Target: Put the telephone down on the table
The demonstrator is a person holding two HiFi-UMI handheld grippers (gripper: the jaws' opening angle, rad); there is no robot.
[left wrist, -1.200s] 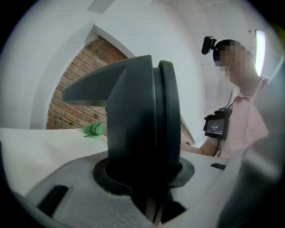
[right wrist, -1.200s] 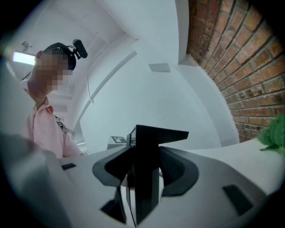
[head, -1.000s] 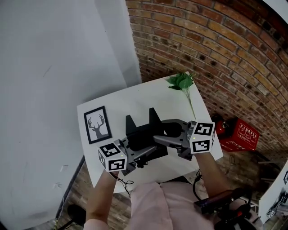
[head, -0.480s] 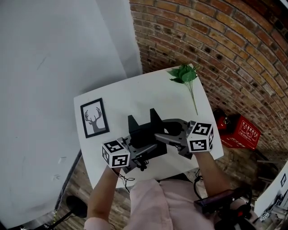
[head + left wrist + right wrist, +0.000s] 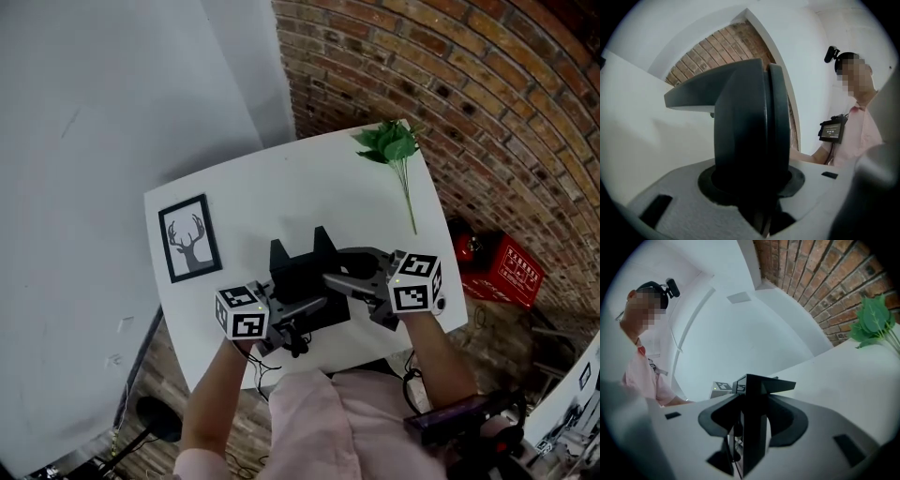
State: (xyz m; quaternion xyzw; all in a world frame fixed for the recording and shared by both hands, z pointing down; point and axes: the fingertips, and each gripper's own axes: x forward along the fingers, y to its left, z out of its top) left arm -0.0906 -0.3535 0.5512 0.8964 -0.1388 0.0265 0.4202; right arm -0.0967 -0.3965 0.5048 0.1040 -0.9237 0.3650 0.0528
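The black telephone [image 5: 305, 279] hangs just above the white table [image 5: 281, 192], held between both grippers near the table's front edge. My left gripper [image 5: 286, 314] is shut on its left side; in the left gripper view the dark body [image 5: 745, 131] fills the space between the grey jaws. My right gripper [image 5: 342, 283] grips its right side. A black edge of the telephone [image 5: 754, 413] stands between that gripper's jaws, which are closing on it. The telephone's underside and whether it touches the table are hidden.
A framed deer picture [image 5: 190, 237] lies at the table's left. A green leafy stem [image 5: 394, 150] lies at the far right corner, also in the right gripper view [image 5: 874, 322]. A brick wall [image 5: 450, 84] rises behind, and a red crate [image 5: 502, 267] sits on the floor at right.
Both grippers have sunk toward the table with the telephone still held between them, and both have rolled slightly.
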